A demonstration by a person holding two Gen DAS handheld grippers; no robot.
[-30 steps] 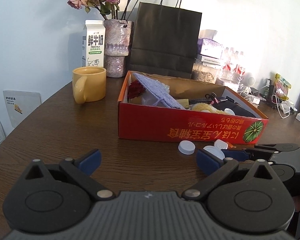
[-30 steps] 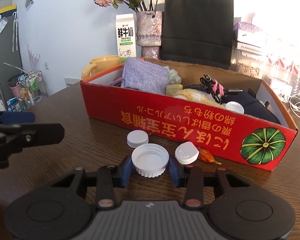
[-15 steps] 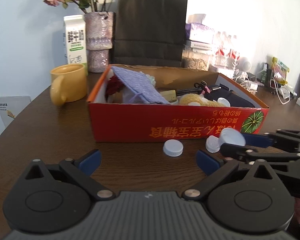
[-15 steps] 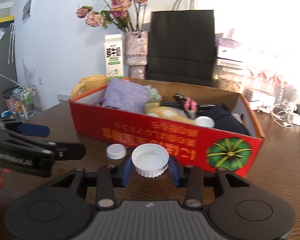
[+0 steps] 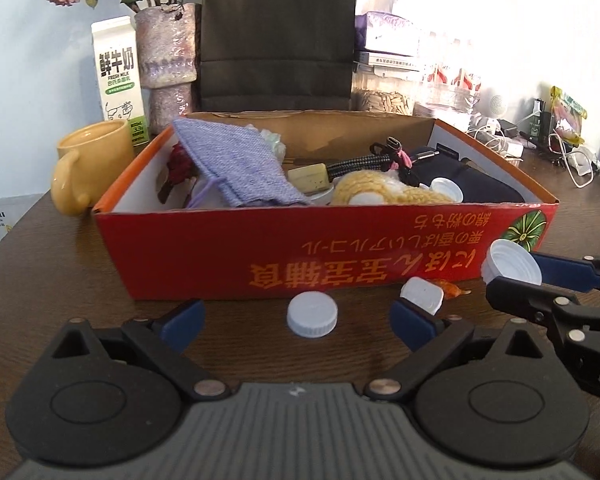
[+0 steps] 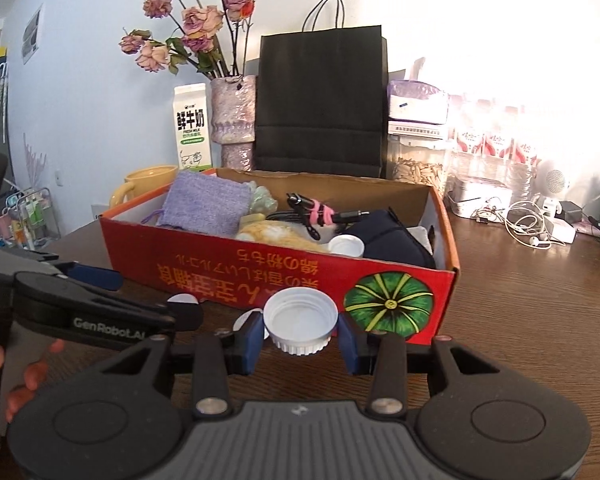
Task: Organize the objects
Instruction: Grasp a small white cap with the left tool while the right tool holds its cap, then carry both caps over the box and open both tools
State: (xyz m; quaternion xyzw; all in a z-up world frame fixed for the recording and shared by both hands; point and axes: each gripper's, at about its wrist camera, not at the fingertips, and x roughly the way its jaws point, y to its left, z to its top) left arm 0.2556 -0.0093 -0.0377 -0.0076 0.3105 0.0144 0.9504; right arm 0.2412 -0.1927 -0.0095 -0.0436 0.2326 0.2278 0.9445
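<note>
My right tongs (image 6: 300,338) are gripping a white cap (image 6: 300,320), open side up, clear of the table (image 6: 540,320), in front of the red box (image 6: 260,280) near its pumpkin-print end. My left tongs (image 5: 298,320) are standing wide open, nothing between the pads, pointing at a second cap (image 5: 312,314) lying flat on the table just off the box's front wall. A flip lid (image 5: 422,295) is lying next to it, toward the same pumpkin end.

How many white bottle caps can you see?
4: one large cap held in the right gripper, two on the table before the red box, one inside. Others may be hidden.
</note>
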